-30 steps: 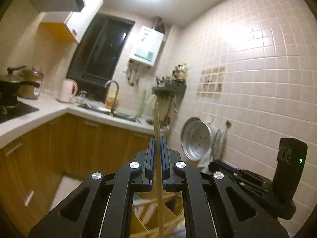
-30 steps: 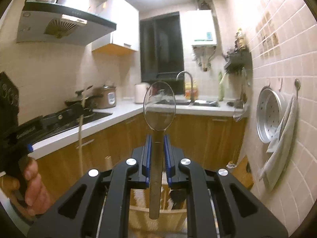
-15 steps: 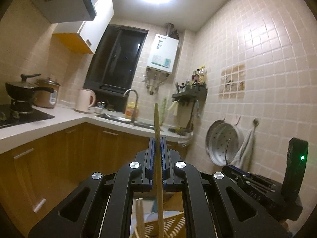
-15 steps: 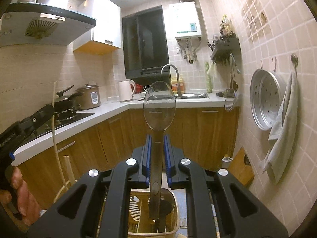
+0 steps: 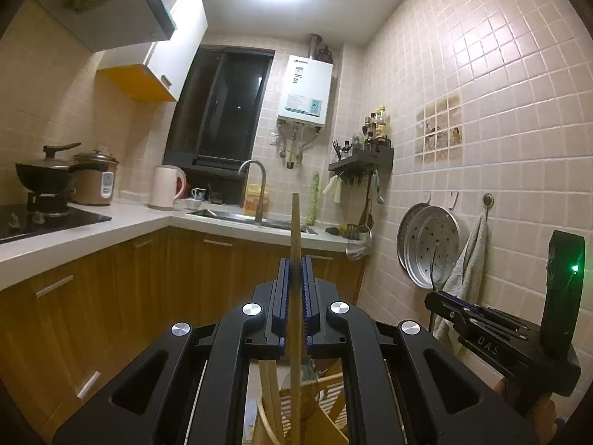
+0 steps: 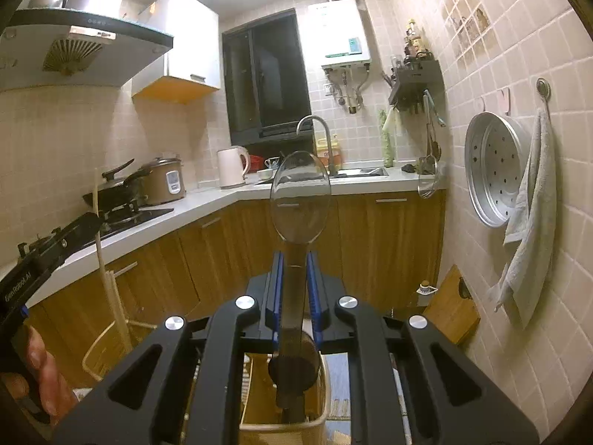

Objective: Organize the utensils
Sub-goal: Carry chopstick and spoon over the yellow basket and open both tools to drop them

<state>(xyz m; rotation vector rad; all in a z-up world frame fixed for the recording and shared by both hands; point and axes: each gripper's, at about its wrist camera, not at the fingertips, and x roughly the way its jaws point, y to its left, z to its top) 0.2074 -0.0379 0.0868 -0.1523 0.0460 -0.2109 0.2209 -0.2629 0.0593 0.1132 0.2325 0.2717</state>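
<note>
Below both your grippers sits the wooden utensil holder (image 6: pixel 322 378). Your right gripper (image 6: pixel 295 259) is clamped on the spoon (image 6: pixel 299 200), upright, bowl topmost (handle down inside the holder). Your left gripper (image 5: pixel 295 263) pinches an upright chopstick (image 5: pixel 295 230), lower end in the holder.

The right gripper (image 6: pixel 294 259) clamps a clear spoon (image 6: pixel 299 200) upright, handle down in a wooden holder (image 6: pixel 322 408). At left, the left gripper (image 6: pixel 89 222) pinches a chopstick (image 6: pixel 102 259).
</note>
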